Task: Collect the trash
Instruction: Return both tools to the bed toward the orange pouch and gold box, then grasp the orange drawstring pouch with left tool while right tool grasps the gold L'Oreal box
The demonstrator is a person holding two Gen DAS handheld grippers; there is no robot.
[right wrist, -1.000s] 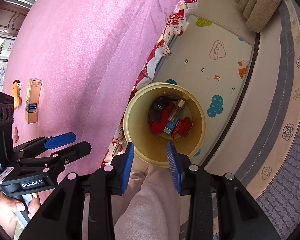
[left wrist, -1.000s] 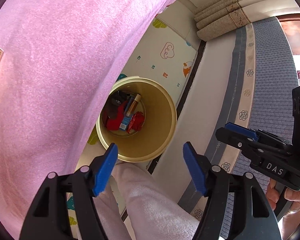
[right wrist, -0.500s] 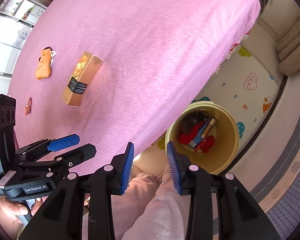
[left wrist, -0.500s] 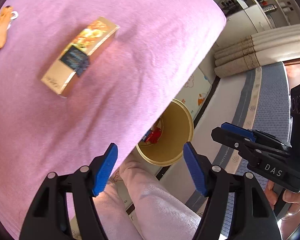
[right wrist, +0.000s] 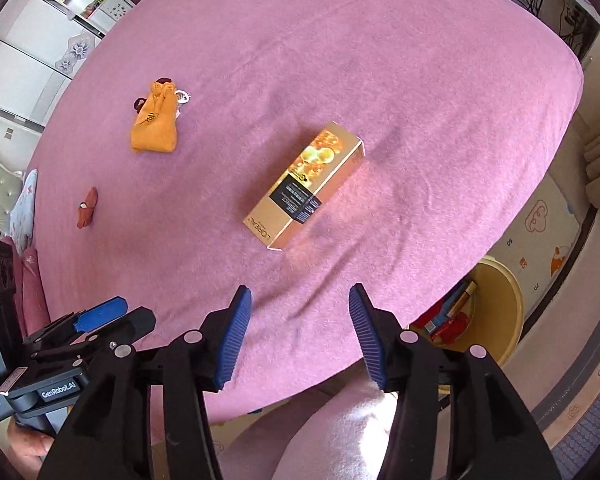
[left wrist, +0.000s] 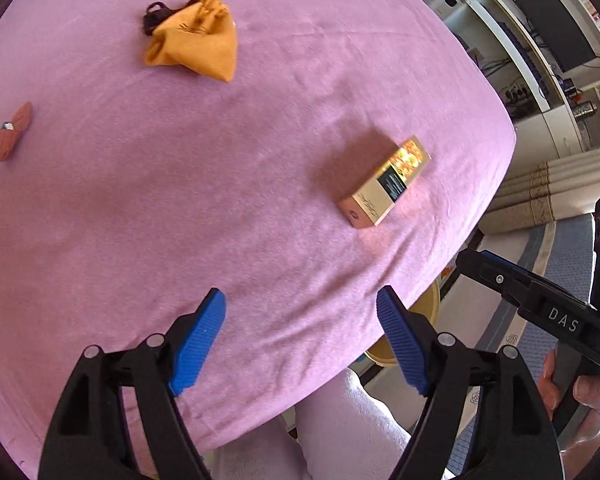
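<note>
A gold carton (right wrist: 306,189) lies flat on the pink cloth (right wrist: 340,60); it also shows in the left wrist view (left wrist: 386,182). An orange drawstring pouch (left wrist: 198,50) (right wrist: 155,124) and a small red-brown wrapper (left wrist: 12,132) (right wrist: 87,207) lie farther back. A yellow bin (right wrist: 496,312) with red and blue trash inside stands on the floor below the cloth's edge, mostly hidden in the left wrist view (left wrist: 428,312). My left gripper (left wrist: 300,338) is open and empty above the cloth's near edge. My right gripper (right wrist: 298,330) is open and empty, just short of the carton.
The person's pink-clad legs (right wrist: 340,432) show below the cloth edge. A play mat (right wrist: 540,232) with cartoon prints covers the floor by the bin. Rolled mats (left wrist: 540,188) lie at the right. White cabinets (right wrist: 32,48) stand at the back left.
Both grippers have swung up from over the bin to above the cloth. The carton, pouch and wrapper have come into view. The right gripper's jaws have opened wider.
</note>
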